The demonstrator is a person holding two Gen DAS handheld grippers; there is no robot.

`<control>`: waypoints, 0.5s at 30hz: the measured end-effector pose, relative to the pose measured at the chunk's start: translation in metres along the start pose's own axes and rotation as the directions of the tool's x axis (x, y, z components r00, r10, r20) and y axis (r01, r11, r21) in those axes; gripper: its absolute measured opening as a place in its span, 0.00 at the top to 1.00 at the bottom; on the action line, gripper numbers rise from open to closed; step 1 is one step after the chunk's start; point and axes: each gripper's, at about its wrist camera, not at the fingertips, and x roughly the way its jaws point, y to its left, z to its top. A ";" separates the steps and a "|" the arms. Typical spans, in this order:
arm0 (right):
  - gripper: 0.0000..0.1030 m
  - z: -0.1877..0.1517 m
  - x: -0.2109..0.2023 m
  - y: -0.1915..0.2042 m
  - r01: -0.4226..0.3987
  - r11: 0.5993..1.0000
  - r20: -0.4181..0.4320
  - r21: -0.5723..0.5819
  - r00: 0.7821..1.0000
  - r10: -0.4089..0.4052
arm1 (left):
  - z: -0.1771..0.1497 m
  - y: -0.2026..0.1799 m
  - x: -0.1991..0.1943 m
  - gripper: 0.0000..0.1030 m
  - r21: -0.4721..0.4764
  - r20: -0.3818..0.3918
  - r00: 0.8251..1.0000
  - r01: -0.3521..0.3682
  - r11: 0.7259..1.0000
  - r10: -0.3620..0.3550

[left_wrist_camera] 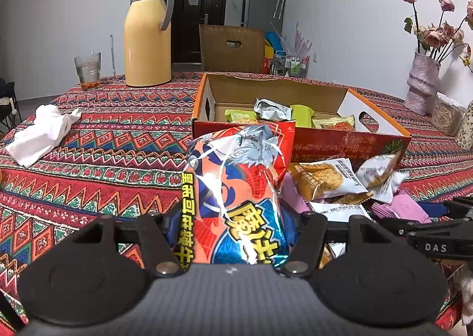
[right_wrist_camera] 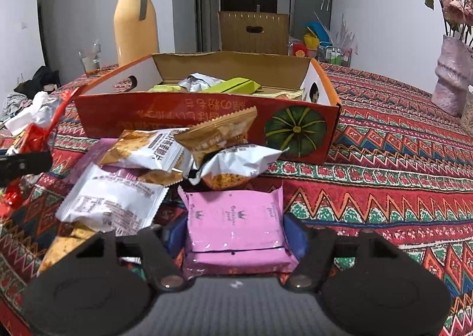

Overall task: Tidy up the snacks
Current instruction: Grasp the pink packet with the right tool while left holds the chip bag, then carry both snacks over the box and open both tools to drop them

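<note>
We see the open cardboard box at the far side of the patterned tablecloth holding green and silver packets. Nearer, our left gripper pinches a red snack bag; our right gripper clamps a pink packet.

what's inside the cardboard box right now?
In the cardboard box: a silver crumpled packet, green packets and a yellow-orange packet toward one end. The near wall hides the box floor and anything lying lower.
</note>
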 end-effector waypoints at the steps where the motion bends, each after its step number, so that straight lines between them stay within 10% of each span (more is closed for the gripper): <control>1: 0.36 -0.002 -0.003 0.000 -0.001 1.000 0.006 -0.001 1.000 0.001 | 0.000 0.000 0.000 0.39 0.000 0.001 1.000 0.000 1.000 0.000; 15: 0.36 0.002 -0.037 -0.014 0.032 0.998 0.125 0.049 0.991 -0.038 | 0.009 -0.002 -0.004 0.39 0.012 0.033 0.999 -0.003 1.000 0.003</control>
